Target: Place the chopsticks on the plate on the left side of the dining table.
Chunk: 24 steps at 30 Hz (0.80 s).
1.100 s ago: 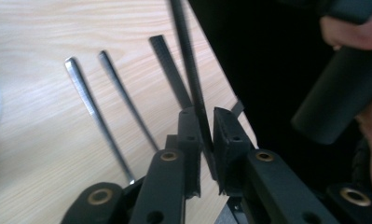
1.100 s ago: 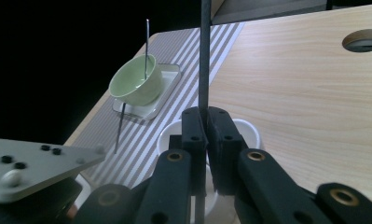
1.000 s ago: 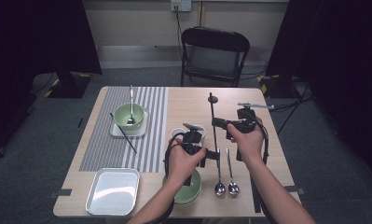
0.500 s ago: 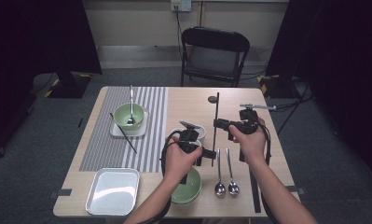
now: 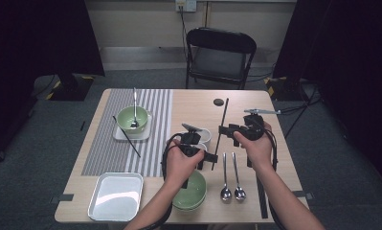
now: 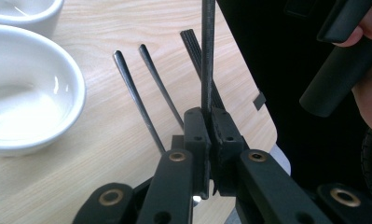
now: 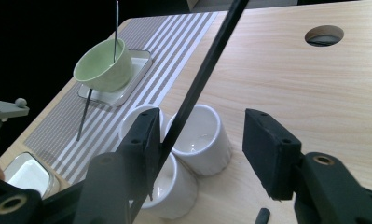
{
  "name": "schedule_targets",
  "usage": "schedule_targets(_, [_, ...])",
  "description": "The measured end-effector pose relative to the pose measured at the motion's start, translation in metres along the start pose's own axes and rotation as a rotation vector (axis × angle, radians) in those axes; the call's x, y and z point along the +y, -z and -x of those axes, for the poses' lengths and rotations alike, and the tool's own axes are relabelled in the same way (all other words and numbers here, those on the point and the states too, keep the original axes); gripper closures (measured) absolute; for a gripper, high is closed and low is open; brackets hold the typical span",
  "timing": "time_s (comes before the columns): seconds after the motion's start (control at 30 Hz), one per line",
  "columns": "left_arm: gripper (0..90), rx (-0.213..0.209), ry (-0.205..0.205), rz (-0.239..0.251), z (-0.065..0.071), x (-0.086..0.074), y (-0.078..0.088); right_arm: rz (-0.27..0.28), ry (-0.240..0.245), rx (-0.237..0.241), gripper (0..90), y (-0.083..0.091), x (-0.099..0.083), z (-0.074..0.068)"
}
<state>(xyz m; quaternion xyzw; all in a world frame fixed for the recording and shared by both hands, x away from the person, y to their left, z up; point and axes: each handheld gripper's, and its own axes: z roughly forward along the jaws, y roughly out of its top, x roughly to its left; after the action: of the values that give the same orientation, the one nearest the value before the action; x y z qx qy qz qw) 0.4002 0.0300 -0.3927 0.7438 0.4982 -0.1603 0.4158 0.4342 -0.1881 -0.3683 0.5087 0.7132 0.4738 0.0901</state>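
Black chopstick (image 5: 221, 129) pinched at its near end in left tongs (image 6: 207, 140), long axis running far over desk (image 5: 270, 120), brushing one pad of right tongs (image 7: 200, 149), just opened wide.

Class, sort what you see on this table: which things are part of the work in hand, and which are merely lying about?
In the work:
- thin black chopstick
- left gripper, shut on it
- right gripper, jaws just opened

Lying about:
- two steel spoons
- white ceramic cups
- green bowl on striped mat
- white rectangular tray
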Motion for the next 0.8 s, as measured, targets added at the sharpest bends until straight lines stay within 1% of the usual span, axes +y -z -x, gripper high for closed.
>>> schedule_targets(0.03, [86.8, 0.002, -0.009, 0.000, -0.001, 0.000, 0.001, 0.000, 0.009, -0.003, 47.1, 0.000, 0.000, 0.000])
schedule_targets(0.13, [86.8, 0.001, -0.004, 0.004, -0.002, 0.000, 0.002, 0.000, 0.042, -0.029, 44.3, 0.000, -0.001, -0.001])
schedule_targets(0.27, [86.8, 0.001, -0.006, 0.002, -0.001, 0.000, 0.002, -0.002, 0.082, -0.050, 39.7, 0.001, -0.002, -0.001])
schedule_targets(0.3, [86.9, -0.002, 0.010, 0.006, 0.000, -0.001, 0.002, -0.004, 0.096, -0.053, 39.2, 0.001, -0.003, -0.001])
schedule_targets(0.33, [86.9, 0.003, 0.007, 0.001, -0.001, -0.001, 0.002, -0.006, 0.102, -0.049, 38.3, 0.001, -0.003, -0.001])
schedule_targets(0.37, [86.9, 0.009, -0.005, -0.001, -0.003, -0.001, 0.002, -0.004, 0.112, -0.053, 36.5, 0.002, -0.004, -0.001])
schedule_targets(0.4, [86.9, 0.003, 0.004, 0.000, -0.003, -0.001, 0.001, 0.000, 0.121, -0.056, 35.7, 0.002, -0.004, -0.001])
schedule_targets(0.47, [86.9, 0.011, -0.001, -0.006, -0.004, -0.002, 0.001, 0.004, 0.140, -0.062, 34.0, 0.004, -0.005, -0.001])
schedule_targets(0.5, [86.9, 0.004, 0.011, -0.006, -0.004, -0.002, 0.001, 0.009, 0.143, -0.059, 33.9, 0.004, -0.005, -0.001])
schedule_targets(0.53, [86.9, 0.009, 0.000, -0.005, -0.004, -0.002, 0.002, 0.009, 0.159, -0.059, 33.4, 0.005, -0.005, -0.002])
schedule_targets(0.57, [86.8, 0.006, -0.002, -0.004, -0.005, -0.001, 0.002, 0.006, 0.173, -0.062, 32.6, 0.005, -0.005, -0.002])
schedule_targets(0.6, [86.9, 0.003, 0.010, 0.002, -0.004, -0.001, 0.003, 0.008, 0.175, -0.059, 32.2, 0.006, -0.005, -0.002])
schedule_targets(0.63, [86.9, 0.007, 0.008, 0.008, -0.004, -0.001, 0.003, 0.009, 0.173, -0.051, 31.8, 0.007, -0.005, -0.002])
schedule_targets(0.7, [86.8, 0.005, 0.005, 0.005, -0.005, -0.001, 0.004, 0.017, 0.167, -0.042, 30.8, 0.009, -0.005, -0.002])
schedule_targets(0.77, [86.8, 0.017, -0.001, 0.009, -0.007, 0.000, 0.009, 0.019, 0.180, -0.048, 29.4, 0.011, -0.006, 0.000])
schedule_targets(0.8, [86.8, 0.016, 0.009, 0.016, -0.007, 0.000, 0.010, 0.022, 0.188, -0.046, 28.5, 0.012, -0.007, 0.002])
